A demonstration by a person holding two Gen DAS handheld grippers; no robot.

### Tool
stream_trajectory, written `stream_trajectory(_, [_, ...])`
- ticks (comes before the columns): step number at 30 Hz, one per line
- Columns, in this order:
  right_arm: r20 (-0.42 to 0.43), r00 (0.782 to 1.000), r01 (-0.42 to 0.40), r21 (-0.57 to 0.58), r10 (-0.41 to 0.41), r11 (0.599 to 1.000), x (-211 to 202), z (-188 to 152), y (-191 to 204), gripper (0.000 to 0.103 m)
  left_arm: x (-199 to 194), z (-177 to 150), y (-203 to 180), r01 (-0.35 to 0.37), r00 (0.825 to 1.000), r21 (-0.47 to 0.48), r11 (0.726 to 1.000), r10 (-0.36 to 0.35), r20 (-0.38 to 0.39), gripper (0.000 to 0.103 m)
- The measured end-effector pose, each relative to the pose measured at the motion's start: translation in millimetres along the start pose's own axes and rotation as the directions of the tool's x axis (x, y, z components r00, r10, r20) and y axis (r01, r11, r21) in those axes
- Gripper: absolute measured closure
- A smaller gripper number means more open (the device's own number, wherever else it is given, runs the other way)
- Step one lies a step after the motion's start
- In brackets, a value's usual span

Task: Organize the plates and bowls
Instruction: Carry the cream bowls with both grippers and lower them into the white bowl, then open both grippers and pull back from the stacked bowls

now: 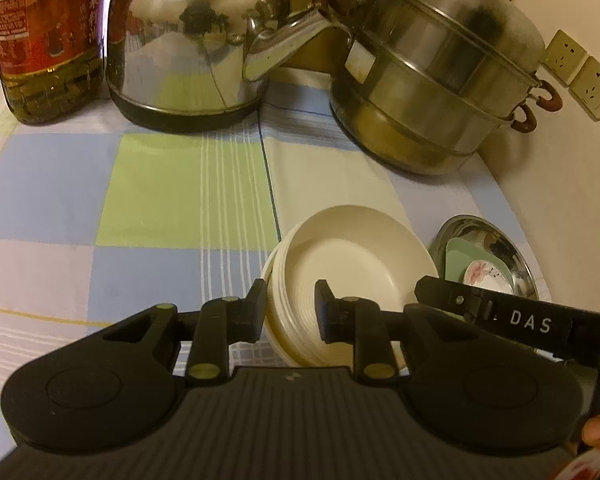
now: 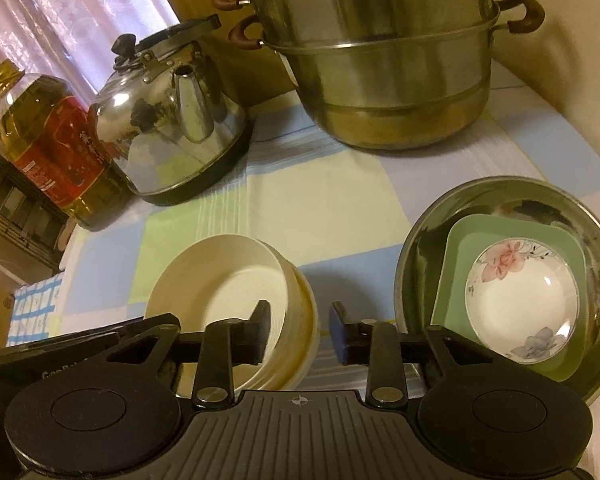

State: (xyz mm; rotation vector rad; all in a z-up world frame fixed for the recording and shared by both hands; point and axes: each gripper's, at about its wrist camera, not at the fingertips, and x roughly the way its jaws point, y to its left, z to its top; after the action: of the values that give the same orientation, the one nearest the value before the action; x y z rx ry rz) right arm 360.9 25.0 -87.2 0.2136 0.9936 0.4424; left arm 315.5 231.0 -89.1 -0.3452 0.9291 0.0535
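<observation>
A stack of cream bowls [image 1: 352,264] sits on the checked tablecloth; it also shows in the right wrist view [image 2: 228,276]. My left gripper [image 1: 291,310] straddles the stack's left rim, one finger outside and one inside, jaws close to the wall. My right gripper [image 2: 300,330] straddles the stack's right rim the same way, with a small gap at its right finger. A steel basin [image 2: 512,196] at the right holds a green square plate [image 2: 460,248] and a floral white dish [image 2: 520,300]; the basin also shows in the left wrist view [image 1: 496,236].
A steel kettle [image 1: 188,44] and a red-labelled oil bottle [image 1: 44,32] stand at the back left. A stacked steel steamer pot [image 1: 440,76] stands at the back right by the wall with sockets [image 1: 580,68]. The checked tablecloth [image 1: 140,192] lies between.
</observation>
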Motion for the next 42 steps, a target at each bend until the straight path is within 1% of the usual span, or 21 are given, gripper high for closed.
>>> stream_trajectory(2, [0.005, 1.0, -0.003, -0.003, 0.003, 1.0, -4.5, -1.2, 1.0, 0.061, -6.5, -1.3, -0.9, 0.0, 1.0, 0.003, 1.0, 0.0, 0.01, 0.08])
stream_trajectory(5, [0.015, 1.0, -0.012, -0.007, 0.013, 1.0, -13.6, -5.0, 2.0, 0.057, -19.1, -4.7, -1.4, 0.008, 1.0, 0.0, 1.0, -0.008, 0.023, 0.08])
stream_trajectory(10, [0.03, 0.999, -0.035, -0.009, 0.035, 0.999, -33.4, -16.4, 3.3, 0.055, -45.5, -15.1, -4.5, -0.004, 0.999, 0.011, 1.0, 0.004, 0.041, 0.077])
stream_trajectory(16, [0.032, 0.997, -0.074, -0.019, 0.075, 0.997, -59.7, -34.2, 6.5, 0.052, -77.8, -34.6, -6.7, -0.025, 0.999, 0.025, 0.999, 0.024, 0.042, 0.076])
stream_trajectory(20, [0.028, 0.994, -0.103, -0.03, 0.104, 0.994, -79.9, -49.8, 8.6, 0.048, -100.0, -53.2, -8.9, -0.04, 0.999, 0.028, 0.999, 0.039, 0.038, 0.076])
stream_trajectory(28, [-0.001, 0.989, -0.15, -0.063, 0.15, 0.987, -114.4, -83.9, 8.0, 0.042, -135.1, -96.4, -17.1, -0.096, 0.995, 0.042, 0.995, 0.095, 0.022, 0.075])
stream_trajectory(36, [-0.045, 0.984, -0.179, -0.105, 0.175, 0.978, -140.3, -118.5, 4.1, 0.039, -164.9, -136.8, -21.7, -0.127, 0.992, 0.002, 0.992, 0.127, 0.01, 0.074])
stream_trajectory(42, [-0.086, 0.98, -0.188, -0.134, 0.177, 0.973, -154.9, -146.5, -3.6, 0.038, -176.2, -162.0, -31.6, -0.147, 0.989, -0.015, 0.989, 0.147, -0.002, 0.074])
